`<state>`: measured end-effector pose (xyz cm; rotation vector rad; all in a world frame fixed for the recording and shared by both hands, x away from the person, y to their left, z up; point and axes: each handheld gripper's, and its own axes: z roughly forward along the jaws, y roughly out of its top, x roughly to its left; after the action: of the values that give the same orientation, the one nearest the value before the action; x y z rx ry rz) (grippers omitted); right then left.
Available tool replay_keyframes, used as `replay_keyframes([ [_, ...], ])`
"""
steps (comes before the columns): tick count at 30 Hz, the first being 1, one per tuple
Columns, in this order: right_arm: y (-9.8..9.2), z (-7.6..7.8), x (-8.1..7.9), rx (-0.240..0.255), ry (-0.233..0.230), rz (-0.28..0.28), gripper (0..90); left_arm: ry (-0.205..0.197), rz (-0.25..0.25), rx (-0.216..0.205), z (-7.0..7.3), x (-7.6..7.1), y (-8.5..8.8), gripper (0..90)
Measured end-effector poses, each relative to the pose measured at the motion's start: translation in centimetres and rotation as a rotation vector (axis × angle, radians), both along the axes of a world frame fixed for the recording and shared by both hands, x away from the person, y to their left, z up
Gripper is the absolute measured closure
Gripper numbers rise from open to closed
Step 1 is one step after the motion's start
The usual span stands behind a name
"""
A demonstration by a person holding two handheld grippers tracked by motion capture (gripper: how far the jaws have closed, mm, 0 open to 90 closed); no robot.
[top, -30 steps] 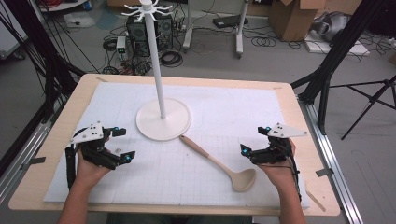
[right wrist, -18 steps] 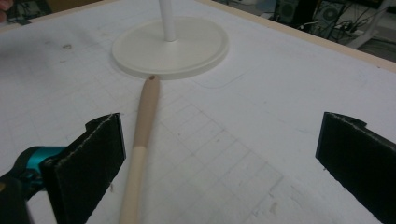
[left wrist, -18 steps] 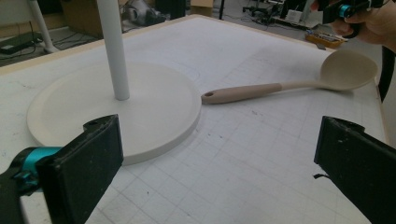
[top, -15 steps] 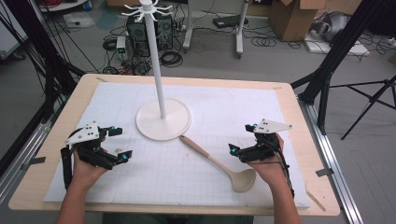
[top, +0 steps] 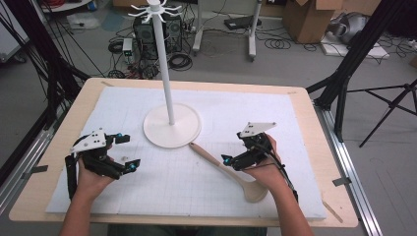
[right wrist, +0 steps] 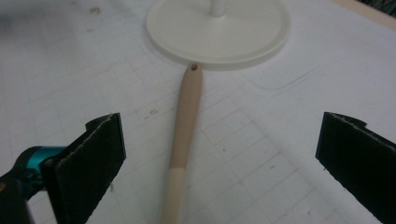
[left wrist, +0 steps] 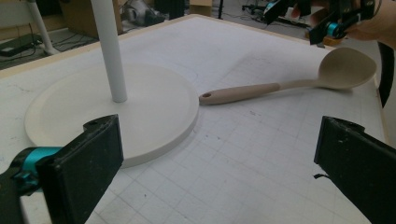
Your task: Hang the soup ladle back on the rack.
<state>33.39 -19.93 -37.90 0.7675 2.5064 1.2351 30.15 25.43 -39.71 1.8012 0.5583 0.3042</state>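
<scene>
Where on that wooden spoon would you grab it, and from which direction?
Probably the straight handle of the wooden spoon, from above. It lies flat on the mat, slim enough to fit between the wide-open jaws of the right gripper, which already straddle it. The broad bowl looks harder to pinch.

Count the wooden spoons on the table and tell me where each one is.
1. The light wooden spoon lies flat on the white grid mat, handle tip touching the white round stand base, under the open right gripper.
</scene>
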Motion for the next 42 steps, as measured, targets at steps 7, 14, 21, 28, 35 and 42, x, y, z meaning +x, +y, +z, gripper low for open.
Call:
replay_keyframes([
  [7,1.6,-1.3,0.4,-0.072,0.066,0.044,0.3,0.001,-0.006,0.003,-0.1,0.0,0.0,1.7],
  [14,2.6,-2.6,1.1,-0.172,0.158,0.042,1.6,0.008,-0.01,0.008,-0.2,0.1,-0.1,1.6],
  [21,3.9,-3.2,1.4,-0.239,0.199,0.049,4.2,0.01,-0.01,0.01,-0.2,0.1,-0.1,1.6],
  [28,4.6,-3.6,1.4,-0.303,0.225,0.075,17.2,0.014,-0.004,0.013,-0.4,0.2,0.1,1.7],
  [35,4.7,-3.8,1.4,-0.329,0.243,0.086,26.0,0.012,-0.004,0.019,-0.4,0.2,0.0,1.6],
  [42,4.9,-3.9,1.2,-0.341,0.251,0.111,38.6,0.009,-0.005,0.017,-0.4,0.1,0.0,1.7],
])
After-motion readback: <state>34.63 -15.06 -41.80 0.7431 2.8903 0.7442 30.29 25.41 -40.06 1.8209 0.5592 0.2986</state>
